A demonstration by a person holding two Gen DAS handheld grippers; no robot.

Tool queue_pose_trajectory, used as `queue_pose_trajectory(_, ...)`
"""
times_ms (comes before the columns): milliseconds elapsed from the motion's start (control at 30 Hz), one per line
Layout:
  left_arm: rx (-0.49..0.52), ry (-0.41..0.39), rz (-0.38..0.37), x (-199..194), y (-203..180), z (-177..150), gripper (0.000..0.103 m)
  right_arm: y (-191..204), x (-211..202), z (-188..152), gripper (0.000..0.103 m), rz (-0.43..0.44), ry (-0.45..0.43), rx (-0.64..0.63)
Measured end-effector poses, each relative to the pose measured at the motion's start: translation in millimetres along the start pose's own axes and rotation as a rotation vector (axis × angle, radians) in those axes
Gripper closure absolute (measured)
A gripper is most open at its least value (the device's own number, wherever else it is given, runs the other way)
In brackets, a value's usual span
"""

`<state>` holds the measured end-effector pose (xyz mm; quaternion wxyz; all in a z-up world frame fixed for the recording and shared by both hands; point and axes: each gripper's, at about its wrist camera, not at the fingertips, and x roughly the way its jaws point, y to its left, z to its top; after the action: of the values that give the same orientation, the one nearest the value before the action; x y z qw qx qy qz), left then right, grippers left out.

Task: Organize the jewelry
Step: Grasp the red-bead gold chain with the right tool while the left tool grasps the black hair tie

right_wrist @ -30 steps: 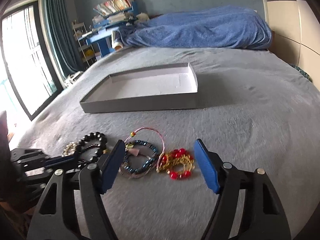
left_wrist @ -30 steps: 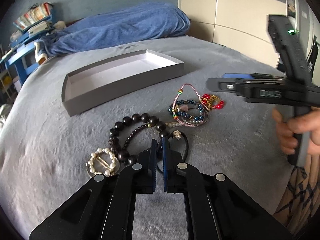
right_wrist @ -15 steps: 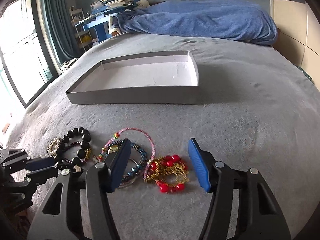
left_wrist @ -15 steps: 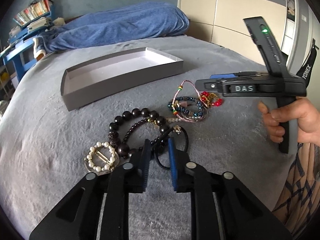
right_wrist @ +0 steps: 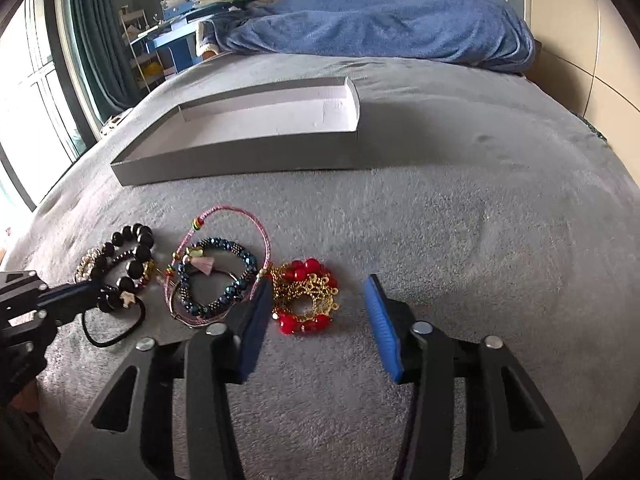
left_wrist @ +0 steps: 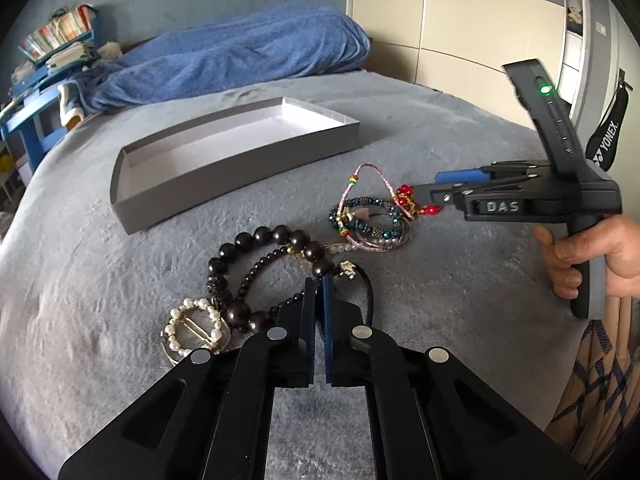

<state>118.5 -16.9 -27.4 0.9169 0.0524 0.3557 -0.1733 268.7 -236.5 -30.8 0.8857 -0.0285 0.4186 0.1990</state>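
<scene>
Narrowed right jaws astride red-bead bracelet (right_wrist: 305,297).

Left gripper (left_wrist: 318,286) fingers (left_wrist: 308,304) closed beside black bead bracelet (left_wrist: 264,276).

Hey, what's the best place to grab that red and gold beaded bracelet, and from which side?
Pinch one side of the red and gold bracelet across its beaded band, coming from above with one pad in the open center. It lies flat on the blanket, clear on its right; its left touches the pink cord bracelet.
</scene>
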Motion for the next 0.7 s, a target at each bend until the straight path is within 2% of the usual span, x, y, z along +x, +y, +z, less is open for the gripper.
queue_pose_trajectory(167, 0.005, -0.008, 0.002, -2.0, -2.5, -0.2, 0.099, -1.5, 8.7, -0.9, 0.062, 0.002, 0.029, 0.001)
queue_pose_trajectory(267, -0.011, -0.014, -0.003, -4.8, -0.3, -0.2, 0.099, -0.8, 8.3, -1.7, 0.087, 0.009, 0.025, -0.003)
queue_pose_trajectory(433, -0.032, -0.033, -0.012, -12.8, 4.4, 5.1, 0.099, -6.3, -9.0, 3.5, 0.099, 0.072, -0.034, 0.045)
queue_pose_trajectory(700, -0.019, -0.087, -0.005, -39.8, 12.3, 32.3, 0.099, -2.5, -41.6, 20.7, 0.101, 0.109, -0.125, 0.062)
